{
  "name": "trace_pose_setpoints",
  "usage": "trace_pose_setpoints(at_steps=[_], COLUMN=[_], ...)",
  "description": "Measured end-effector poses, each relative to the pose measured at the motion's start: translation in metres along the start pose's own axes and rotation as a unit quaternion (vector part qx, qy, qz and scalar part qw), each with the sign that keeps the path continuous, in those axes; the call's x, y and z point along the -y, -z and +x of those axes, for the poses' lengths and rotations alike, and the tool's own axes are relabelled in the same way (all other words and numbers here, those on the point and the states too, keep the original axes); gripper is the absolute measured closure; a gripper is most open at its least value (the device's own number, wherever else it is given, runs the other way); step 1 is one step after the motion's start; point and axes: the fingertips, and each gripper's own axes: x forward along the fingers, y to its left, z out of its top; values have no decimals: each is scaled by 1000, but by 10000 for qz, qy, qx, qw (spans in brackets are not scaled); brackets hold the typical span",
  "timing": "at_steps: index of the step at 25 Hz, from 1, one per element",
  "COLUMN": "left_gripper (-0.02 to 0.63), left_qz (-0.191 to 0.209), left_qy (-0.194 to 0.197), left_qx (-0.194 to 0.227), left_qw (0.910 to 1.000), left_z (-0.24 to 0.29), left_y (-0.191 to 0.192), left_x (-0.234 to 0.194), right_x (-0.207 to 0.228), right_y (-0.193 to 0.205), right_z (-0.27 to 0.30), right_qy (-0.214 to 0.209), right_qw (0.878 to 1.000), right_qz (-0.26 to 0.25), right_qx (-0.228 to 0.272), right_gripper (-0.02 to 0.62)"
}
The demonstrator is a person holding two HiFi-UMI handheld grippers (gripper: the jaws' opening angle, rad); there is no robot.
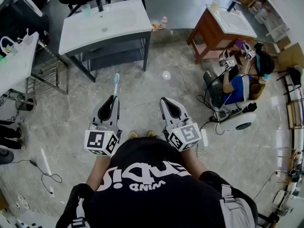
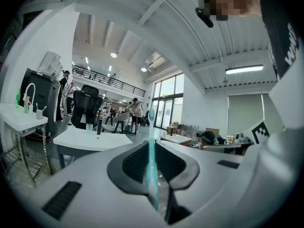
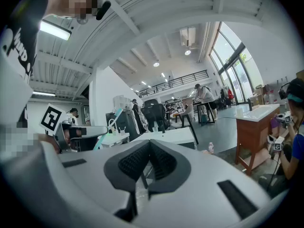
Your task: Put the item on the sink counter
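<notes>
A teal and white toothbrush (image 1: 115, 83) sticks forward out of my left gripper (image 1: 113, 99), which is shut on its handle. In the left gripper view the toothbrush (image 2: 151, 161) stands up between the dark pads, brush head on top. The white sink counter (image 1: 124, 19) on a dark frame stands ahead across the floor, well apart from both grippers; the same sink counter (image 2: 80, 139) shows at the left. My right gripper (image 1: 165, 100) is held beside the left one, shut with nothing in it, its pads (image 3: 156, 161) meeting.
A cup (image 1: 85, 9) and a dark bottle (image 1: 99, 4) stand at the counter's back edge. A wooden sink cabinet (image 1: 205, 31) is at the right, with a seated person (image 1: 240, 85) below it. Another white counter (image 1: 14, 63) lies left. Cables (image 1: 47, 175) trail on the floor.
</notes>
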Motion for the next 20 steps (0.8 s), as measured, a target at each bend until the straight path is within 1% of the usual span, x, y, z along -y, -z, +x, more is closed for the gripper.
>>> trace_pose_setpoints(at_steps=[7, 11, 20], left_gripper=[548, 548, 548], left_qz=[-19, 53, 214], left_qy=[-5, -16, 164], left_qx=[-26, -30, 36], left_qw=[10000, 10000, 9996], left_z=[-11, -16, -20], left_y=[0, -1, -4], left_x=[-11, -22, -50], right_x=[-15, -25, -45], right_y=[3, 6, 12], right_z=[4, 11, 35], right_qy=[-61, -68, 68], right_qw=[9999, 9998, 9999], right_qz=[141, 162, 115], right_qx=[44, 22, -11], right_gripper=[577, 577, 577])
